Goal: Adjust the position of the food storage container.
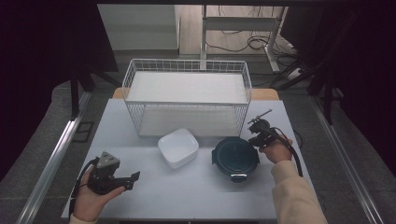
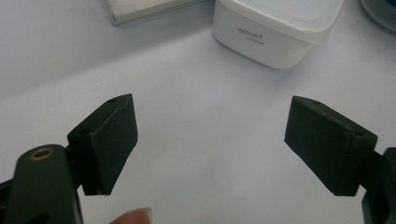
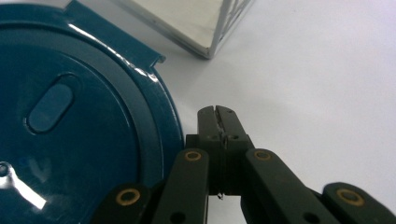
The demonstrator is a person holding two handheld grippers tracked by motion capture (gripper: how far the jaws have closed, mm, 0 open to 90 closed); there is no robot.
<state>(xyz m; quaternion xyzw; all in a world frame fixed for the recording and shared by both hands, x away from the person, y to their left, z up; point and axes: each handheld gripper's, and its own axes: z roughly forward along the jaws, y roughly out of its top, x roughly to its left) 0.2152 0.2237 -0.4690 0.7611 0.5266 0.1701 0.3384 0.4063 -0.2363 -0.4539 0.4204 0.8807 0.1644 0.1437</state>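
Note:
A round dark-blue container with a lid [image 1: 236,156] stands on the white table [image 1: 154,196], right of centre. In the right gripper view its lid [image 3: 70,116] spreads across the left side. My right gripper [image 1: 255,141] is at the lid's right rim; its jaws [image 3: 218,112] are shut together with nothing between them, tips over bare table just beside the rim. A white square container [image 1: 178,148] sits at the table's middle. My left gripper [image 1: 133,179] rests near the front left edge, open and empty, with the white container [image 2: 275,32] ahead of it [image 2: 210,135].
A white wire basket [image 1: 187,88] with a shelf stands at the back of the table, just behind both containers; its corner [image 3: 205,28] shows close to the blue lid. Metal rails run along both table sides. Desk legs and cables lie on the floor beyond.

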